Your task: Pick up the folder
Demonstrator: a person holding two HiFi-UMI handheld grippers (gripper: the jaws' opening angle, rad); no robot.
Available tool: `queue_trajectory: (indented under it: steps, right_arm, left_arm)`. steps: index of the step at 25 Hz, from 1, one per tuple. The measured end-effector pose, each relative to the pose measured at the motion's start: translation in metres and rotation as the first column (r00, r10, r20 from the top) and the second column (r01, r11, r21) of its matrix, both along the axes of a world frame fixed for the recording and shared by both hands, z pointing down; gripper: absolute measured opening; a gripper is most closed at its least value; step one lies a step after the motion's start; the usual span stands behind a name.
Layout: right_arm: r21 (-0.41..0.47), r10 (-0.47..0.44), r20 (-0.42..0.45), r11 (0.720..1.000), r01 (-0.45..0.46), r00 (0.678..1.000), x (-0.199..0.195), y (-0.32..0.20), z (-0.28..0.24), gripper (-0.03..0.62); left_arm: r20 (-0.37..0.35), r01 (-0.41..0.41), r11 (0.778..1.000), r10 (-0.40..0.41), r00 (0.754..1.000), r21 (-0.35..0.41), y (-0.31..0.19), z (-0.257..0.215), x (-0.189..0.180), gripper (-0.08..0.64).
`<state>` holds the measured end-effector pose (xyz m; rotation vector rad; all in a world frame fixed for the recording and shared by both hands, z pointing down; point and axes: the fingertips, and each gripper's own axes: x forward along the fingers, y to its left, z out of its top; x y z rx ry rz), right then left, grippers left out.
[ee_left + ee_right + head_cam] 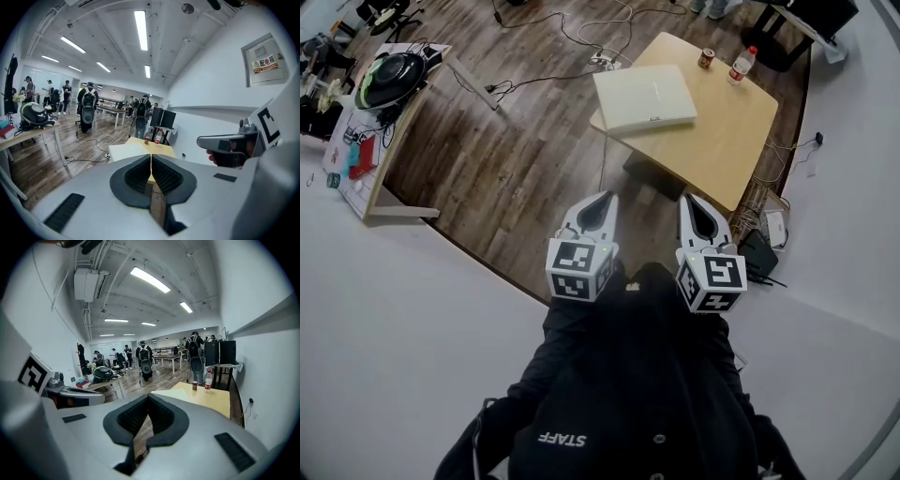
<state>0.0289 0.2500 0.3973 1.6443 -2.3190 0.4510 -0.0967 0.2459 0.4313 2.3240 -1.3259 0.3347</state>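
My left gripper [600,201] had its jaws squeezed together on nothing. The folder [644,97] lay flat on the worktop [729,133], well ahead. It looked thin, light and maybe bendy, so I would pinch its near edge. My right gripper [695,202] had its jaws closed and empty too.

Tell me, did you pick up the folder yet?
Nothing is done yet: the folder lies flat on the table, near a can and a bottle. In hand: the left gripper and right gripper are held out over the floor, short of the table, both shut and empty. Left to do: reach the table, open a gripper, grip the folder and lift it.
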Motion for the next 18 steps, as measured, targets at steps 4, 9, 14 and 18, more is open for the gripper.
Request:
queue_trajectory:
  steps: [4,9,14,18]
  right_arm:
    - [-0.005,-0.015,-0.001,1.0,0.015,1.0,-0.011,-0.004,0.0,0.02]
    - [-0.025,-0.044,-0.007,0.999,0.044,0.999,-0.023,-0.009,0.009,0.02]
    - [-0.035,-0.071,0.0,0.997,0.071,0.997,-0.023,-0.032,0.015,0.02]
    - [-0.036,-0.084,0.018,0.996,0.084,0.996,-0.011,-0.065,0.022,0.02]
  left_arm:
    - [-0.002,0.032,0.999,-0.032,0.999,-0.003,-0.004,0.001,-0.02,0.037]
    - [-0.005,0.055,0.998,-0.055,0.998,-0.016,-0.009,0.007,-0.03,0.037]
    - [0.002,0.069,0.997,-0.069,0.998,-0.04,-0.028,0.018,-0.029,0.037]
    - [0.019,0.072,0.997,-0.072,0.997,-0.036,-0.06,0.02,-0.014,0.037]
